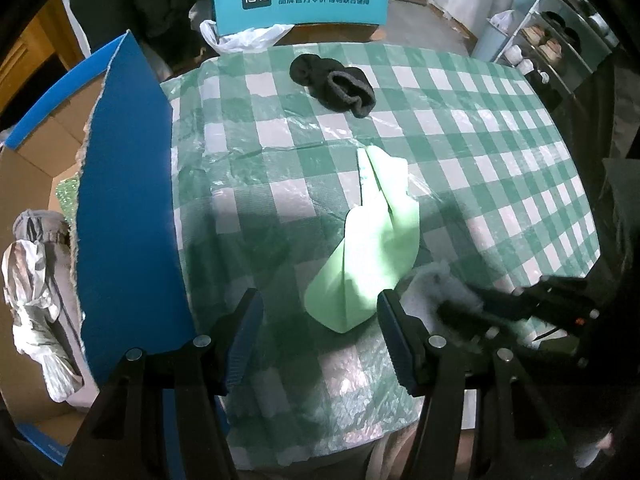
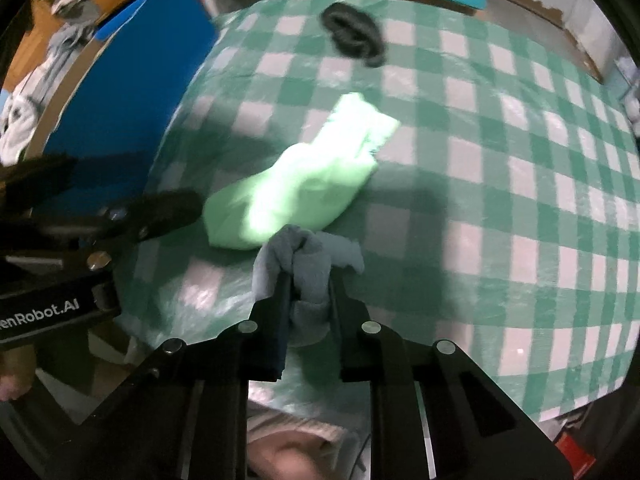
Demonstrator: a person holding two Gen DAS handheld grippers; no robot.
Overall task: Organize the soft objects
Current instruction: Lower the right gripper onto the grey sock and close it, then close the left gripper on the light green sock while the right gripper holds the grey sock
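On the table with the green-and-white checked cloth (image 1: pixel 460 128) lie 3 soft things: 1 light green sock (image 1: pixel 372 240), 1 black sock (image 1: pixel 334 82) and 1 grey sock (image 2: pixel 308 264).

The right gripper (image 2: pixel 308 292) points steeply down at the near edge of the table, and its 2 fingers are clenched on the grey sock, which bunches up between the pads and spills out above them. The grey sock lies just beside the near end of the light green sock, which runs diagonally across the middle of the cloth. The black sock is bunched near the far edge, well apart from the other 2.

The left gripper (image 1: pixel 320 320) hangs over the near end of the light green sock with its 2 fingers spread and nothing between them; the right-hand finger stands just beside the sock's edge.

At the left stands 1 open cardboard box with a blue flap (image 1: pixel 128 200); inside it lie at least 2 pale bundles of cloth (image 1: pixel 40 292). Beyond the table 1 teal printed sign (image 1: pixel 300 0) stands upright, with 1 white plastic bag (image 1: pixel 244 38) at its foot.
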